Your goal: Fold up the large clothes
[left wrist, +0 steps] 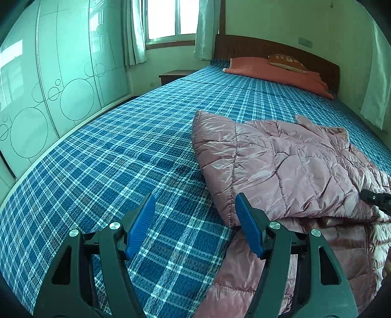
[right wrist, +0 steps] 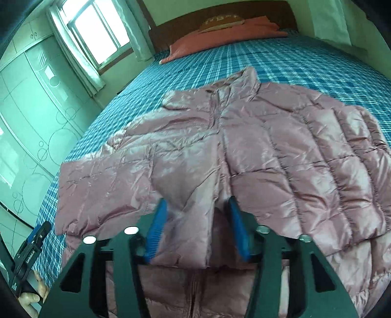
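Note:
A shiny pink quilted puffer jacket (right wrist: 244, 151) lies on the blue plaid bed (right wrist: 281, 61), its sleeves folded across the body and its collar toward the headboard. My right gripper (right wrist: 196, 208) has its blue pads either side of a raised fold of jacket fabric; the jaws stand apart around it. My left gripper (left wrist: 195, 203) is open and empty, low over the bed (left wrist: 110, 159) at the jacket's (left wrist: 281, 166) left edge. It also shows in the right wrist view (right wrist: 36, 234), held by a hand. The right gripper's tip (left wrist: 376, 198) shows in the left wrist view.
A salmon blanket (left wrist: 276, 73) and a brown cushion (left wrist: 288, 62) lie by the wooden headboard (left wrist: 268, 46). A glass-front wardrobe (left wrist: 48, 85) runs along the bed's left side. A window with curtains (left wrist: 168, 19) and a nightstand (left wrist: 173, 74) are at the far end.

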The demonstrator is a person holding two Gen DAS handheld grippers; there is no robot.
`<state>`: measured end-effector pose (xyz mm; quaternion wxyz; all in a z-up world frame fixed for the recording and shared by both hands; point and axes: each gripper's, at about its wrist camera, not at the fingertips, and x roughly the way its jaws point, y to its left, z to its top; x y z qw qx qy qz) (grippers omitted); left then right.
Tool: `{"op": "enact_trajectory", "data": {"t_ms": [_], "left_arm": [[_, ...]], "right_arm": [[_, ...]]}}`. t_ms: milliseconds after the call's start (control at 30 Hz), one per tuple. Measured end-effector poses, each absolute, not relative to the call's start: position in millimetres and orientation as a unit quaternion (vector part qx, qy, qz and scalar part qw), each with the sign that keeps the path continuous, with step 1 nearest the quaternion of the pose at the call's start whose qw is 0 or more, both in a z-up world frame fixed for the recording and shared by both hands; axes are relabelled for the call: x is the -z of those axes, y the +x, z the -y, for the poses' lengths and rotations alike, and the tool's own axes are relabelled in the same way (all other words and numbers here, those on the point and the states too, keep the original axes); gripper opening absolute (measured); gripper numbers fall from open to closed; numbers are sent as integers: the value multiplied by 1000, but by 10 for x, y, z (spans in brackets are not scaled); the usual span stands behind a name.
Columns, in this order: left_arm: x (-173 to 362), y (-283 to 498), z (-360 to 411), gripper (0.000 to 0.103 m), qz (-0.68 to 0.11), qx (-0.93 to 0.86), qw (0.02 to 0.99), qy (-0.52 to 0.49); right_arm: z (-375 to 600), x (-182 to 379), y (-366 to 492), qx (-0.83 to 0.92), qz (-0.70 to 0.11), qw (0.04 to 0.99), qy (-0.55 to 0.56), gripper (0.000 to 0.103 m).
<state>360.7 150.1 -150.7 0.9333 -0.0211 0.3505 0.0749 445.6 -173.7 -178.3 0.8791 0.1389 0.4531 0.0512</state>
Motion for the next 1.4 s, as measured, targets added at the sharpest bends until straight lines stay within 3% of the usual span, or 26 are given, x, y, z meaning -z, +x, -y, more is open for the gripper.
{"op": "enact_trajectory", "data": {"t_ms": [233, 533, 633, 700, 767, 967, 1167, 1400], "left_arm": [[1458, 3605, -1592, 67, -344, -76, 936, -25], [1438, 3814, -1329, 67, -347, -52, 936, -9], [1437, 3939, -1160, 67, -352, -37, 935, 4], [1420, 4031, -1068, 67, -354, -28, 935, 3], [1406, 4147, -949, 67, -354, -16, 935, 4], [1509, 4553, -639, 67, -374, -9, 927, 16], [1918, 4899, -608, 70, -441, -34, 896, 27], [1678, 4599, -810, 70, -403, -33, 915, -20]], "right_arm": [[1993, 1354, 4153, -3, -387, 919, 80, 6], [2927, 1500, 4092, 71, -422, 900, 80, 7], [3103, 1540, 4059, 82, -431, 892, 106, 20], [3145, 1430, 4006, 105, -403, 903, 108, 39], [3155, 1334, 4014, 115, -377, 912, 112, 47], [3032, 1493, 4459, 89, -396, 908, 106, 47], [3107, 1920, 4775, 82, -443, 887, 106, 47], [2811, 1519, 4377, 84, -390, 916, 38, 47]]}}
